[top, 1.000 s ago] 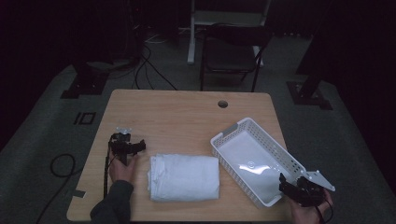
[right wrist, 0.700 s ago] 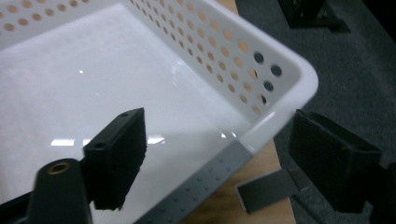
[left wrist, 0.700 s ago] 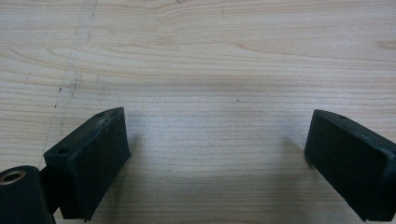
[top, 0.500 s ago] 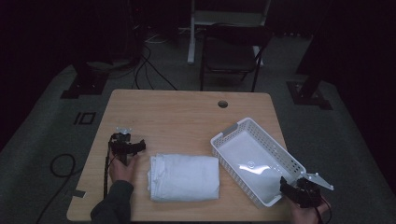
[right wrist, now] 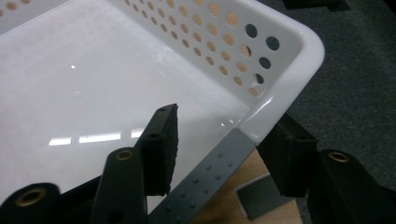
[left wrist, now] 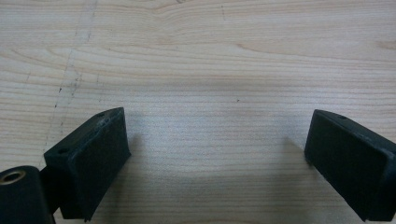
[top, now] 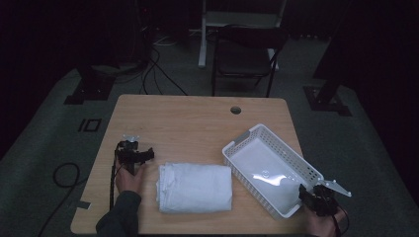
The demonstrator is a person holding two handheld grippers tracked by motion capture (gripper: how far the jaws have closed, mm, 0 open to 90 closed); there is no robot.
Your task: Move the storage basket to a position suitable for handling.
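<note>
Two grippers are in your hands at the wooden table [top: 197,118]. Your left gripper [top: 132,153] hovers low over bare wood, jaws spread wide apart with nothing between them; in the left gripper view you see just wood grain past the two black pads [left wrist: 93,158]. A folded white towel [top: 195,187] lies just beside that gripper, toward your right hand, flat on the tabletop. Your right gripper [top: 316,197] sits at the near corner of the white perforated basket [top: 257,136], jaws apart and straddling the basket's grey rim strip [right wrist: 210,182]: one jaw is inside over the glossy floor, the other outside by the corner. Neither jaw visibly presses the wall. Nothing lies in the part of the basket ahead of that gripper.
</note>
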